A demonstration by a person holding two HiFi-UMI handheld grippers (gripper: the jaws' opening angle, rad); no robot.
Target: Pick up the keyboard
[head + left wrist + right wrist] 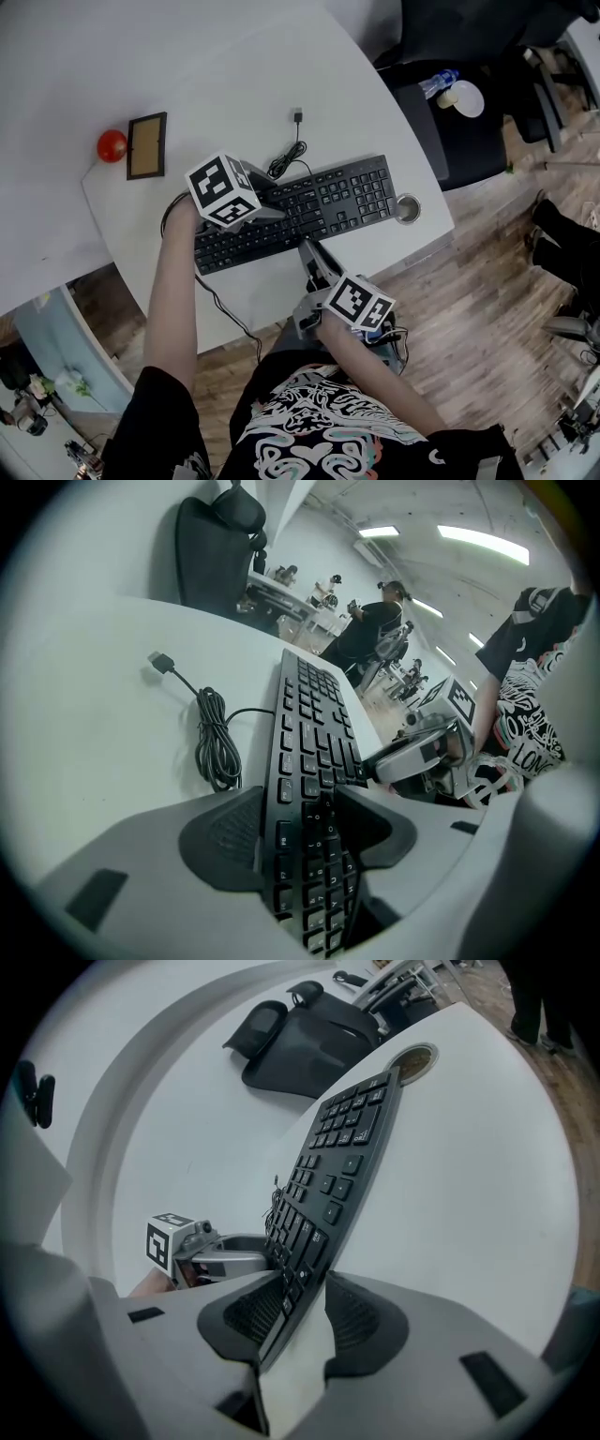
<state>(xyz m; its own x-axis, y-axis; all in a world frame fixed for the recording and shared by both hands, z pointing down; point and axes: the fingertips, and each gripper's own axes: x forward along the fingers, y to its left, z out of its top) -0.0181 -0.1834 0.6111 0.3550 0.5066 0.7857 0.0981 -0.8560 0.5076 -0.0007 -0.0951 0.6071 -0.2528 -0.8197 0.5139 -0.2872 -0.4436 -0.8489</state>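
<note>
Black keyboard (339,200), clamped: left tool (300,825), right tool (302,1314)

1. The keyboard (323,206) lies across the front part of the desk (187,66), right before you.
2. The coiled cable (281,164) lies just behind the keyboard.
3. A round hole (407,208) lies just beside the keyboard's right end.
4. A frame (147,145) lies well to the left, with a ball (112,145) just left of it.
5. Your left gripper (270,204) takes the keyboard's back edge between its fingers, and your right gripper (311,251) takes its front edge.
6. A chair (469,131) stands beyond the desk's right end.

Black short-sleeved T-shirt (319,424) with white-teal print
</note>
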